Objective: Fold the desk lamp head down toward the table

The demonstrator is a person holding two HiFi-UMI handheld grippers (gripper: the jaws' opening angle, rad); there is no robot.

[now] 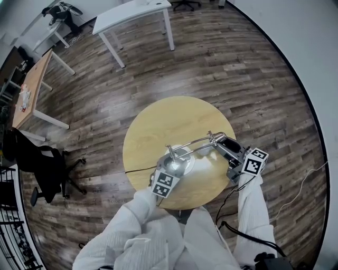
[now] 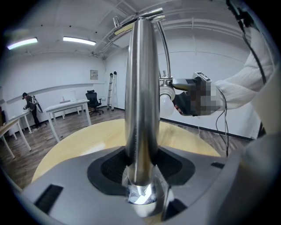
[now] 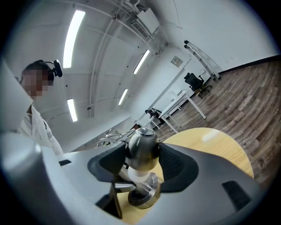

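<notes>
A chrome desk lamp stands on the round wooden table (image 1: 158, 124); its round base (image 1: 181, 161) is near the front edge. A thin curved arm (image 1: 195, 143) runs right to the lamp head (image 1: 224, 141). My left gripper (image 1: 171, 169) is shut on the lamp's upright chrome post (image 2: 140, 96), just above the base. My right gripper (image 1: 231, 151) is shut on the lamp head (image 3: 141, 147), a chrome dome with a white bulb (image 3: 137, 175) under it. In the left gripper view, the right gripper (image 2: 193, 99) holds the head beside the bulb (image 2: 166, 97), high above the tabletop.
A black cable (image 1: 138, 170) trails off the table's left front edge. A dark office chair (image 1: 45, 169) stands to the left on the wood floor. A wooden desk (image 1: 29, 89) and a white table (image 1: 132, 16) stand further back. A person (image 2: 30, 105) stands far off.
</notes>
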